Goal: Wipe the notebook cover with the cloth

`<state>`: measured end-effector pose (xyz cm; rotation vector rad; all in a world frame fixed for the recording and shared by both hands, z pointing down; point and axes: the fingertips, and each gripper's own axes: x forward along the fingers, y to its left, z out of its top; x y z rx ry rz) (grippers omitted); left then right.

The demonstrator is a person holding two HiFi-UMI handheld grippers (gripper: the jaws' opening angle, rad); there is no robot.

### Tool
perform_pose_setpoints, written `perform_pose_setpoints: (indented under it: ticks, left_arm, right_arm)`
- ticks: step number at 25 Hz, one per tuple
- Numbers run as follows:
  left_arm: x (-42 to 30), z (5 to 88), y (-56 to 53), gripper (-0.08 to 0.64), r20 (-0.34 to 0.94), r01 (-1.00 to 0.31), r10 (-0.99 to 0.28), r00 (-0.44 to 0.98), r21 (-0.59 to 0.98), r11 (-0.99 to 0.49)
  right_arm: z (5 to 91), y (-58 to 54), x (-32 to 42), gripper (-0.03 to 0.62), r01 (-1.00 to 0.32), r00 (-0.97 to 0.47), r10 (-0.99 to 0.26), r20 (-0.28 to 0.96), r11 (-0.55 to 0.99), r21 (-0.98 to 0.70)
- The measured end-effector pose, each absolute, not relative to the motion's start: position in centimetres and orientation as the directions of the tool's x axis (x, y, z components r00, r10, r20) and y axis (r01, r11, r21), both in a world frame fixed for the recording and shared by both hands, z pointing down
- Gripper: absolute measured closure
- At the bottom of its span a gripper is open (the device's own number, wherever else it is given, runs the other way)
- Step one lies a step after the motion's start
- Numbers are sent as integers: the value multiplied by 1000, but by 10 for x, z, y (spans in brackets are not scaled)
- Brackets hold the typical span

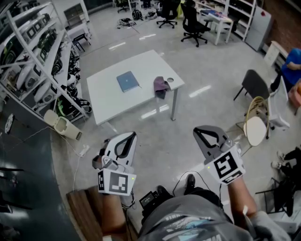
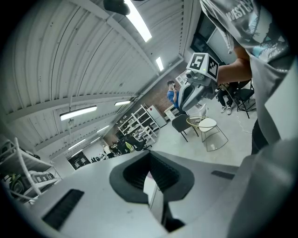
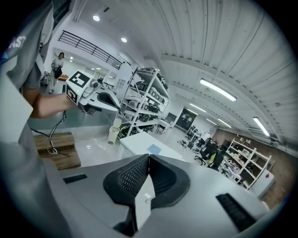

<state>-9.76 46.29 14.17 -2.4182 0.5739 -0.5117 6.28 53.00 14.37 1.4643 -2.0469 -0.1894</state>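
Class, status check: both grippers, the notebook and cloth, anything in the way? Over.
Status: left gripper shut, empty; right gripper shut, empty. The notebook flat on table, cloth bunched beside it, apart, untouched. Both grippers short of table; only floor between.

shirt print: pretty sure it says "WEST", the rest runs off the edge
same shirt, head view: pale lettering, way too blurry to read
left marker cube: black-and-white square code pattern
right marker cube: same kind of square code
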Motion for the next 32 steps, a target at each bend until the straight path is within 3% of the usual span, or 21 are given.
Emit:
perform_pose_setpoints:
  ticks: [16, 32]
  left_arm:
    - [-92, 144, 416, 560, 239, -276, -508, 827, -616, -738]
    - [38, 148, 292, 560, 303, -325, -593, 746, -612, -721]
  right_arm:
    - [147, 466, 76, 560, -833, -204, -902, 381, 364, 416]
    - [165, 313, 201, 560, -794, -349, -855, 382, 487, 364]
